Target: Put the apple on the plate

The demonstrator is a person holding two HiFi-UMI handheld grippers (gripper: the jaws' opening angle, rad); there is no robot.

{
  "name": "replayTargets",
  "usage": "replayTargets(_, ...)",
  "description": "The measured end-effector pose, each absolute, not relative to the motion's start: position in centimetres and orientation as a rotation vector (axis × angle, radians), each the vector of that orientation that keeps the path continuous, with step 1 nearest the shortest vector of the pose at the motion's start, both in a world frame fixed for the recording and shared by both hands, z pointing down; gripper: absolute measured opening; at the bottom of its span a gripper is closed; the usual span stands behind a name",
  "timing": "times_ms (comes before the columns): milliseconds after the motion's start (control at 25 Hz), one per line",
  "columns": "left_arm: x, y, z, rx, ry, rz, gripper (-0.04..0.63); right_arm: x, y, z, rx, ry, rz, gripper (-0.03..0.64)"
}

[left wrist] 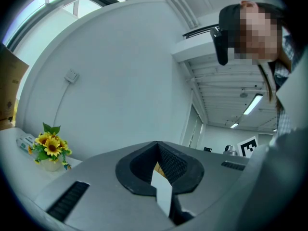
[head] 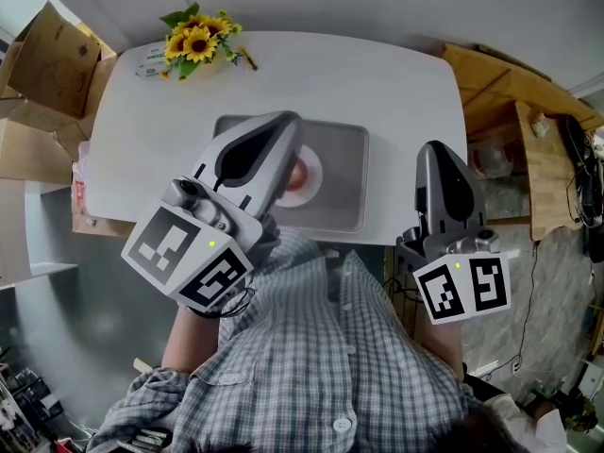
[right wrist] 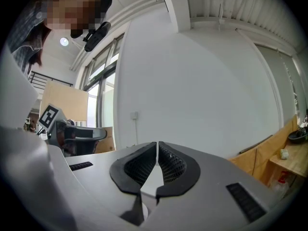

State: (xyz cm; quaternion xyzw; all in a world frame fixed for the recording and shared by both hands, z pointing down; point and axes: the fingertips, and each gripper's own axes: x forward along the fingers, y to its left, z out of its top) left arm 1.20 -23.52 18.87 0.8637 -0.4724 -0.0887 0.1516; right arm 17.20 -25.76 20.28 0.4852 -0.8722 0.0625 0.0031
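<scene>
The left tool [head: 283,135] and the right tool [head: 439,159] are held raised over the near edge of the worktop [head: 396,92]. The jaws of each are closed together on nothing, which suggests no grasp is under way. The apple [head: 298,179], partly hidden behind the left tool, appears to lie on the plate [head: 318,170] inside the grey tray [head: 344,192], so placement is judged complete.

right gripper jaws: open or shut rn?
Shut. In the right gripper view, the right gripper's two black ribbed jaws meet at the tips, with nothing held between them.
</scene>
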Motion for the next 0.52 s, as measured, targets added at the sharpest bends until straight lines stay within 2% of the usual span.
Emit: replayTargets(520,0.55,-23.9,19.21,2.471,-1.357,-0.243,0.011,16.53,-26.18,21.07,1.5,-2.716,0.215,0.029)
